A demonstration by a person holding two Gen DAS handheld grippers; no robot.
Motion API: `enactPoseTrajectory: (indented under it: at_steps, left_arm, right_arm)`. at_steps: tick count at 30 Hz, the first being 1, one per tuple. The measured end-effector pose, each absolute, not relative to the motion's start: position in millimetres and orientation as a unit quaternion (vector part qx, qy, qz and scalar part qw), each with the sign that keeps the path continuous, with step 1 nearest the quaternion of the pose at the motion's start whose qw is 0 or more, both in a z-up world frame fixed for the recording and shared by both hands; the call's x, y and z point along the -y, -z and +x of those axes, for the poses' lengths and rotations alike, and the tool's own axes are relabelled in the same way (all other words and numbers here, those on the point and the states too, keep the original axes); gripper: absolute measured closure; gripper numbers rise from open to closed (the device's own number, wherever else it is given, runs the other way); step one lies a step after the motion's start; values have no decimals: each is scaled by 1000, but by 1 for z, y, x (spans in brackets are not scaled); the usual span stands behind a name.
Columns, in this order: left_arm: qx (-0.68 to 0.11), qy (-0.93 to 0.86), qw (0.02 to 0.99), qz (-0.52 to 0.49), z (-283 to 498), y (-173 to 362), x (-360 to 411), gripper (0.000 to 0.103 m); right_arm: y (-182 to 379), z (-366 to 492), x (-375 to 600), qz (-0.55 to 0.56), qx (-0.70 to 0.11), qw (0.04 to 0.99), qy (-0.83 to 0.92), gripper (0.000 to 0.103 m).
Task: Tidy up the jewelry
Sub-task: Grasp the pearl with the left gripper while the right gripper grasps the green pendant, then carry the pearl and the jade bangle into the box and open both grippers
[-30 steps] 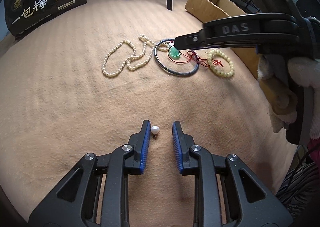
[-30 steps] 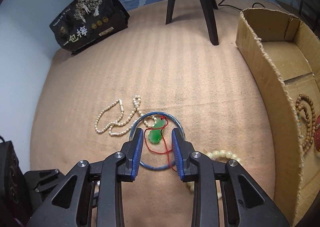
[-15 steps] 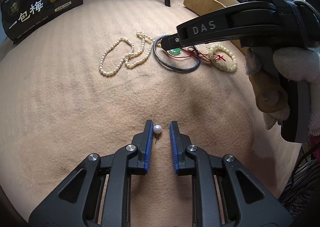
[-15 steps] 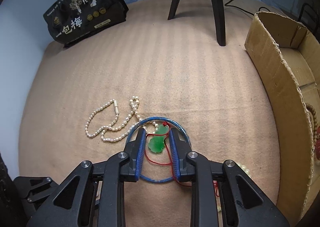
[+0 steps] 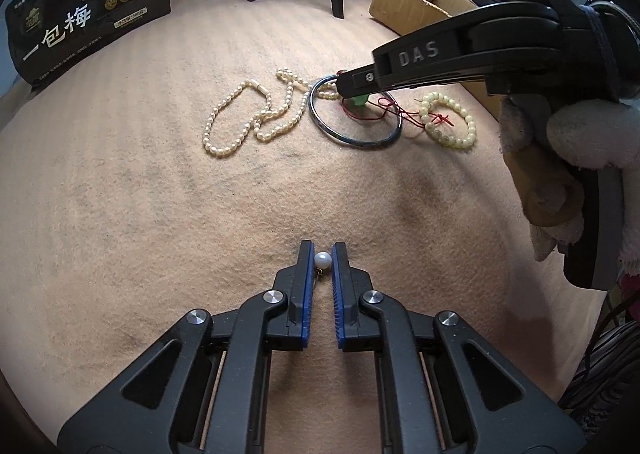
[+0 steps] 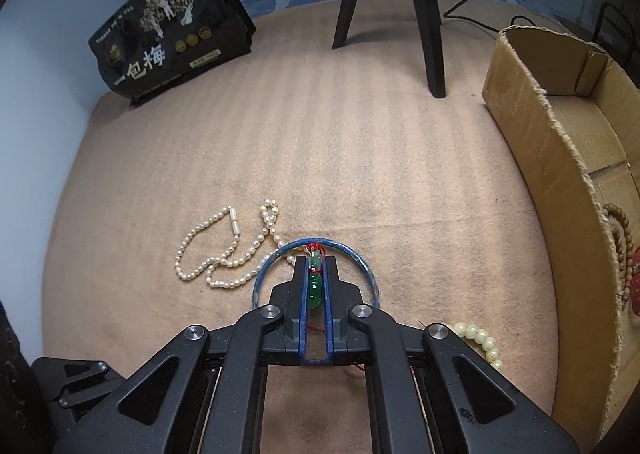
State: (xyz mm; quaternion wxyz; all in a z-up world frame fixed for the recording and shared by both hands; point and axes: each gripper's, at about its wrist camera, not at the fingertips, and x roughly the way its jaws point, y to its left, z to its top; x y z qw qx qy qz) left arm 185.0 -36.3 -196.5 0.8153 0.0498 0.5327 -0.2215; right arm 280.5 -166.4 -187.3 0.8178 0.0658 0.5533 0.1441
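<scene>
My left gripper [image 5: 322, 254] is shut on a small pearl earring [image 5: 322, 260] low over the tan blanket. My right gripper [image 6: 315, 264] is shut on a green jade pendant [image 6: 315, 284] with a red cord, inside a blue bangle [image 6: 362, 262] lying flat. The right gripper also shows in the left wrist view [image 5: 344, 87], over the bangle [image 5: 356, 139]. A pearl necklace [image 5: 248, 121] lies left of the bangle and also shows in the right wrist view [image 6: 224, 254]. A pale bead bracelet [image 5: 450, 121] lies to the right and shows in the right wrist view too [image 6: 480, 340].
A cardboard box [image 6: 560, 157] stands on the right with a brown bead string [image 6: 618, 238] inside. A black tea bag [image 6: 168, 41] stands at the back left. Black tripod legs [image 6: 432, 21] stand at the back of the blanket.
Both grippers have closed: the left on the pearl earring, the right on the green pendant. The right gripper has moved forward and down into the bangle.
</scene>
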Motion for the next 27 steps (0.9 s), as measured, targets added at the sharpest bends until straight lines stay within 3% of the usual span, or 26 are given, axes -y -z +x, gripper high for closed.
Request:
enactPoseTrajectory:
  at_steps: [27]
  left_arm:
    - [-474,227,850,-6,182,126,34,96]
  right_arm:
    - [90,241,217,110,-466,862,-166,98]
